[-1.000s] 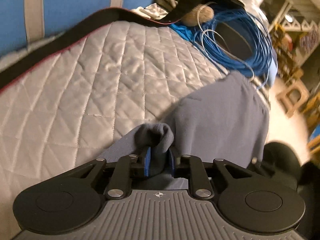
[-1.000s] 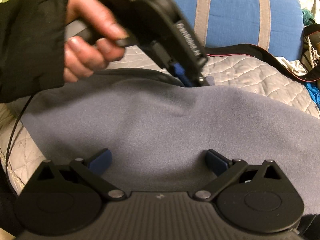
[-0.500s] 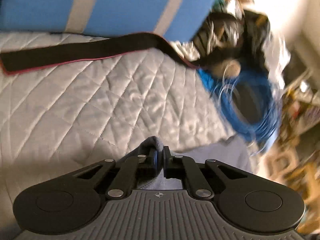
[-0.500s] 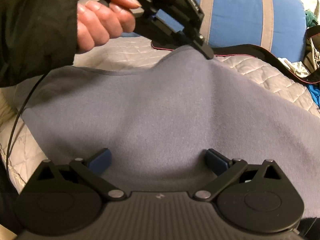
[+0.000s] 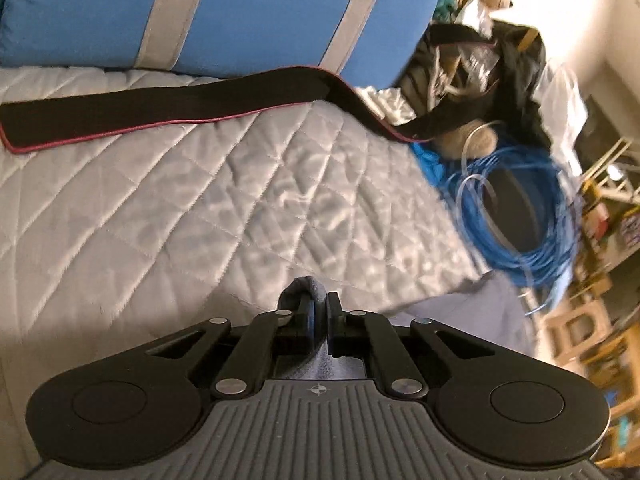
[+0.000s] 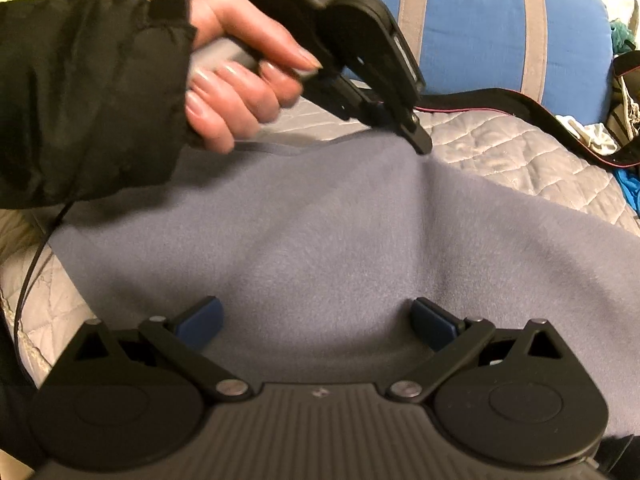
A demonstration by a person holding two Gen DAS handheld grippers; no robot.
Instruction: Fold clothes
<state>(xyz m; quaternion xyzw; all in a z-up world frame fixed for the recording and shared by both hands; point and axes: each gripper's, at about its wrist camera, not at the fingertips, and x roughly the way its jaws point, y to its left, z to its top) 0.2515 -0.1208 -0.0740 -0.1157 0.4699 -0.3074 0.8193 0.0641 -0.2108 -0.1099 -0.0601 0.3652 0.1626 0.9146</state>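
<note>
Fleece garment on quilted bed

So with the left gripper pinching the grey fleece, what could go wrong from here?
The left gripper holds only a small bunched nub of the grey fleece, so it may slip out when pulled. The right gripper is open, pinning nothing, so the whole garment could drag across the quilt rather than fold.

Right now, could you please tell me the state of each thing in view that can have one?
Left hand-held gripper: shut, pinching a fold of the garment.
Right hand-held gripper: open, holding nothing, above the garment.
Grey-blue fleece garment: spread on the quilt, one edge lifted.
Black strap: lying flat, unrolled.
Blue cable: coiled.
</note>
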